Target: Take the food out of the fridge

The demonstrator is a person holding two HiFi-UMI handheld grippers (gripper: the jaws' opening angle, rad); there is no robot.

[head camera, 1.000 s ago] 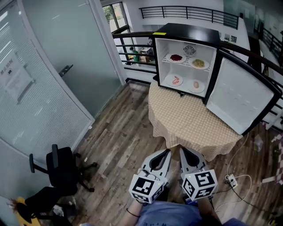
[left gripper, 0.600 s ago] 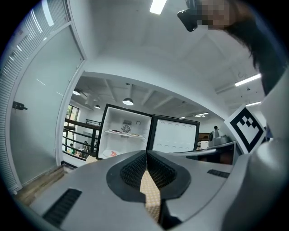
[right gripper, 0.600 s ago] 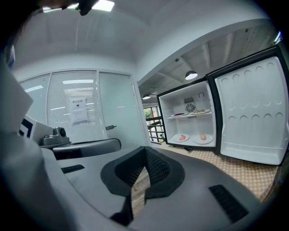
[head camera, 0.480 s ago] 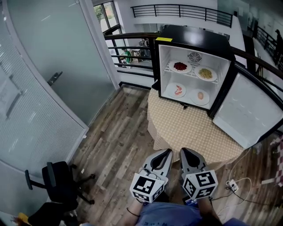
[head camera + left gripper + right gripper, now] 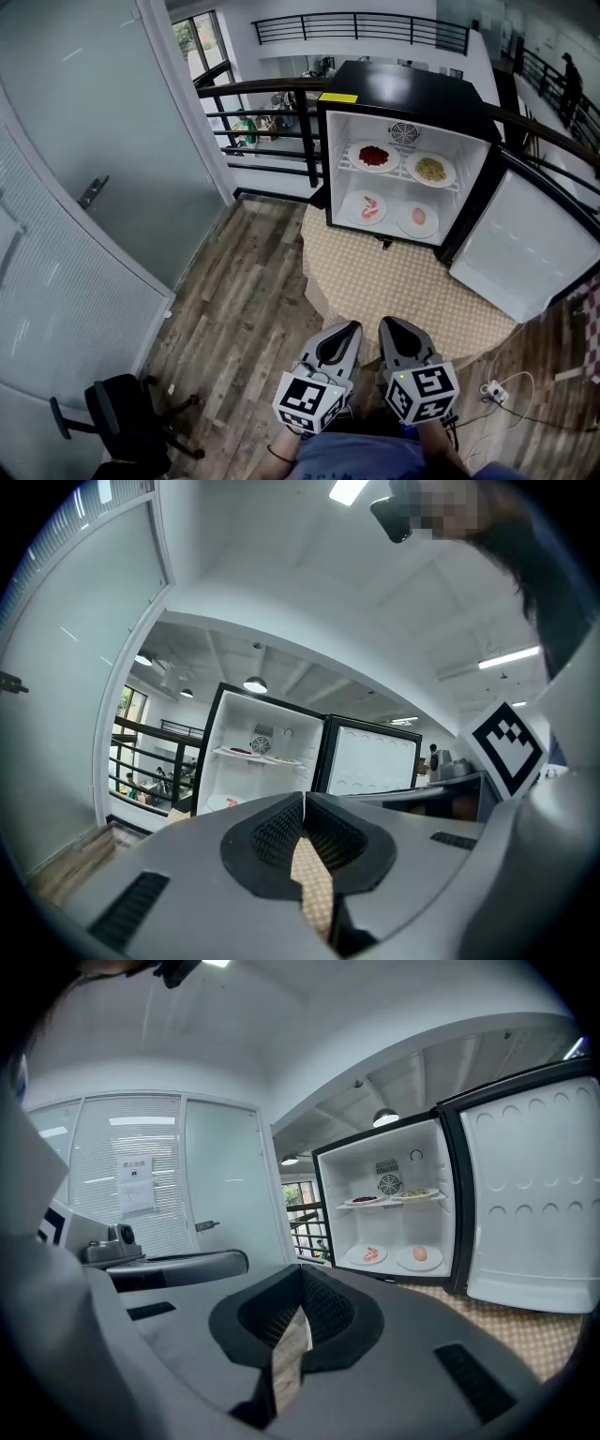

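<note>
A small black fridge (image 5: 403, 89) stands on a round table (image 5: 403, 286) with its door (image 5: 530, 253) swung open to the right. Its upper shelf holds a plate of red food (image 5: 373, 155) and a plate of yellow food (image 5: 430, 170). The lower level holds a plate of shrimp (image 5: 366, 207) and a plate with a round pale item (image 5: 418, 217). My left gripper (image 5: 349, 329) and right gripper (image 5: 390, 326) hover side by side just short of the table's near edge, both shut and empty. The right gripper view shows the fridge interior (image 5: 389, 1218) ahead.
A glass partition with a door handle (image 5: 94, 192) runs along the left. A black office chair (image 5: 127, 427) sits at the bottom left on the wooden floor (image 5: 234, 309). A black railing (image 5: 267, 117) runs behind the fridge. A power strip and cables (image 5: 492, 392) lie at the right.
Both grippers and the head view have come closer to the table and fridge, still shut. The fridge looks larger and the chair has slid toward the lower left corner.
</note>
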